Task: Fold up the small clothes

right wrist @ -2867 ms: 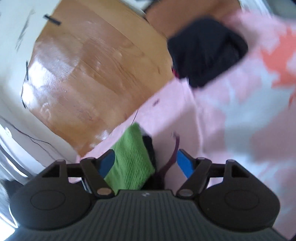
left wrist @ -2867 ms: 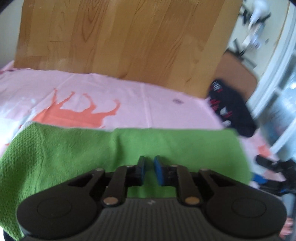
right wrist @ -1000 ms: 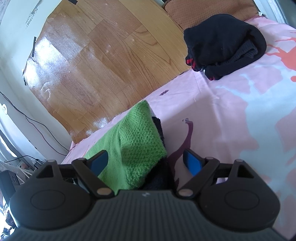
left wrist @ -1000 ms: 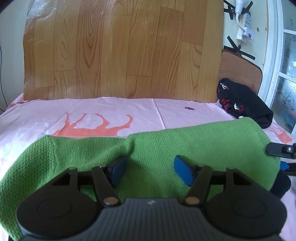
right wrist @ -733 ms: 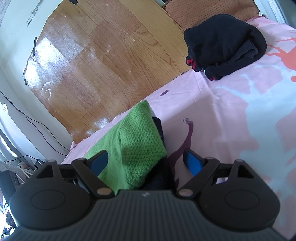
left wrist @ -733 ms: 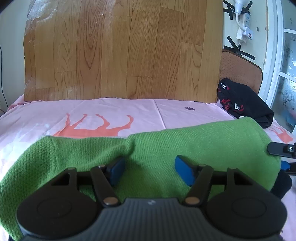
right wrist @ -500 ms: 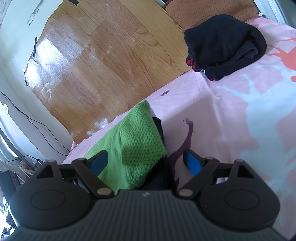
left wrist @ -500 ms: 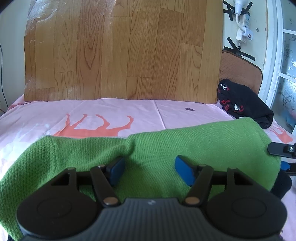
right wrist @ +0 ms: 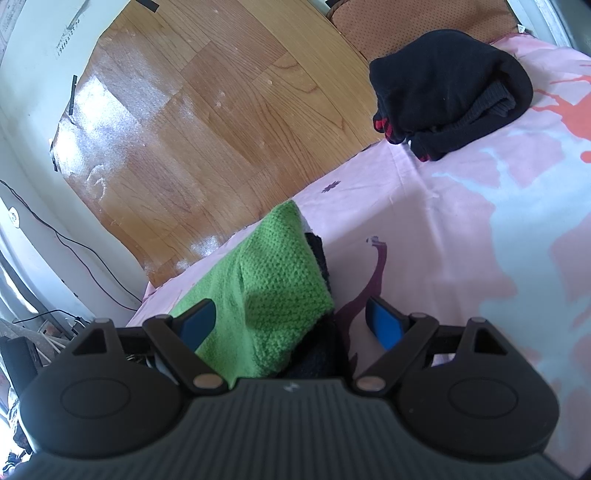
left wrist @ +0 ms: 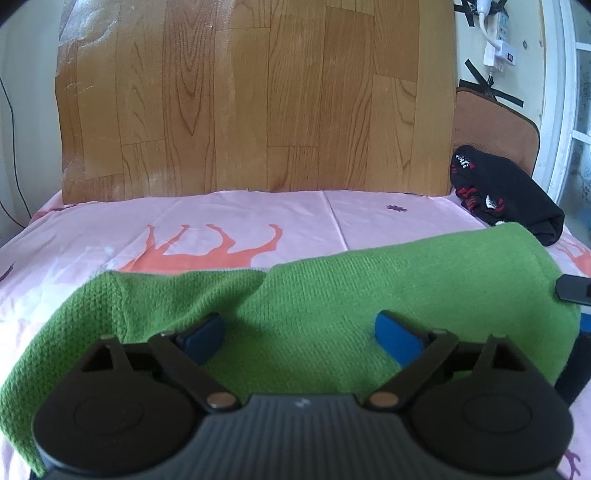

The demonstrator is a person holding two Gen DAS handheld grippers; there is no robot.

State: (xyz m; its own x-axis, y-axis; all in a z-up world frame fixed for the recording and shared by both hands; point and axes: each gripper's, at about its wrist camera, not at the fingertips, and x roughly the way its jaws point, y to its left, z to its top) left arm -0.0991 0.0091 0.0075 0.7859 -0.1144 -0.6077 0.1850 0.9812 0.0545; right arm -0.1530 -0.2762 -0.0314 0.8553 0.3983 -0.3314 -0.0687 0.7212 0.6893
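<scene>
Green knit garment point(left wrist: 332, 295): lies folded across the pink printed bed sheet point(left wrist: 221, 218), a long band running left to right just ahead of the left claw; its right end sits on a dark layer of cloth point(right wrist: 319, 254) seen from the right wrist view.
Garment and left claw point(left wrist: 300, 332): the knit spreads under and between the two blue pads point(left wrist: 397, 338); neither pad presses on it.
Left claw state: jaws opening, already spread wide, with nothing gripped.
Garment and right claw point(right wrist: 291, 325): the folded end of the garment point(right wrist: 273, 291) pokes between the fingers, closer to the left pad point(right wrist: 195, 325); the right pad hangs over bare sheet.
Right claw state: wide apart, not clamped on the knit; whether the left pad brushes it I cannot tell.
Left hand pose: claw tilted downward toward the bed, facing the wood-grain panel point(left wrist: 255, 96) at the bed's far edge.
Right hand pose: claw angled slightly down, view rolled, aimed along the garment's short end.
Black garment point(right wrist: 447, 85): bundled at the far corner of the sheet, well apart from both claws, with a brown cushion point(right wrist: 417, 22) behind it.
</scene>
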